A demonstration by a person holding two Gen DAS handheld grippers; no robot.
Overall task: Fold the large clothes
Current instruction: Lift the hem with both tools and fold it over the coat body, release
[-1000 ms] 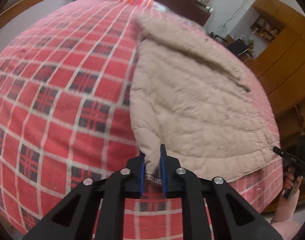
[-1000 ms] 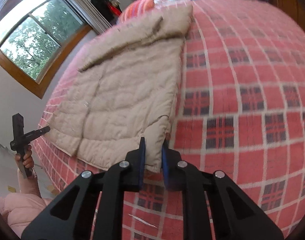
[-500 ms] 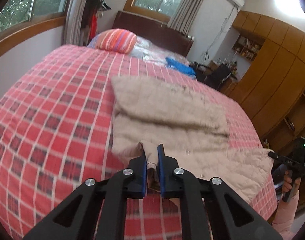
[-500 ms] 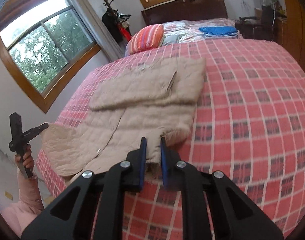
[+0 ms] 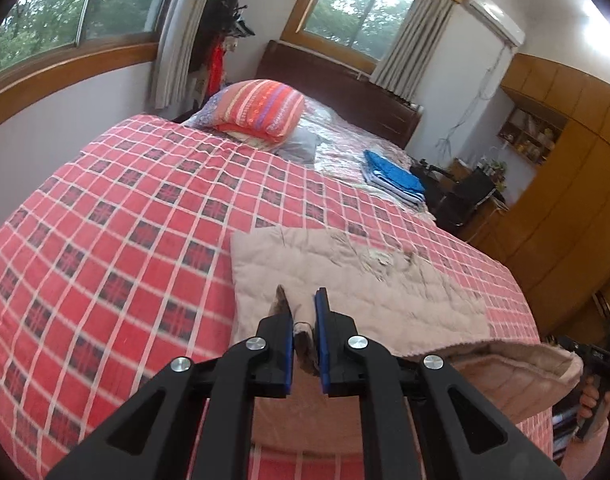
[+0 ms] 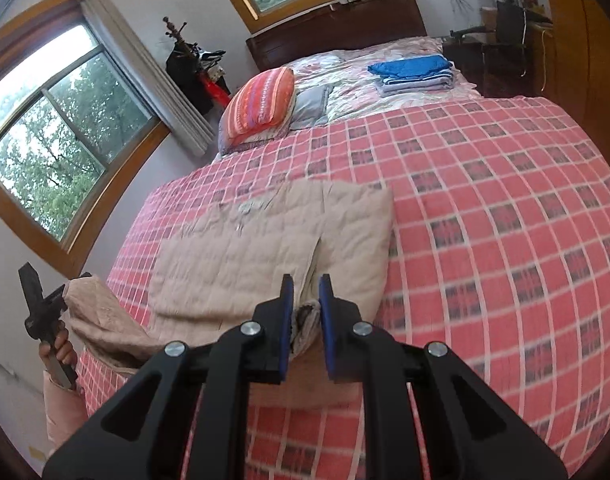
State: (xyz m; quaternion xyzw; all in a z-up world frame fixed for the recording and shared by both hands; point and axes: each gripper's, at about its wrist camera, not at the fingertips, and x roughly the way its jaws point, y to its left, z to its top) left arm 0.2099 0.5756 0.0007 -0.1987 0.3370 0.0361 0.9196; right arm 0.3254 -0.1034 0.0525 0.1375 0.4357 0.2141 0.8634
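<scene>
Both grippers pinch hem corners of a beige quilted coat (image 5: 357, 280) lifted over the red plaid bedspread (image 5: 117, 216): left gripper (image 5: 303, 312), right gripper (image 6: 305, 298). Only the left view shows the wooden wardrobe (image 5: 565, 184).

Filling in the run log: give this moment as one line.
stage: folding | left gripper: shut on coat hem | right gripper: shut on coat hem | hem lifted over bed

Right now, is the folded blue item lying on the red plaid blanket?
No, the folded blue item sits on the floral sheet beyond the red plaid blanket.
</scene>
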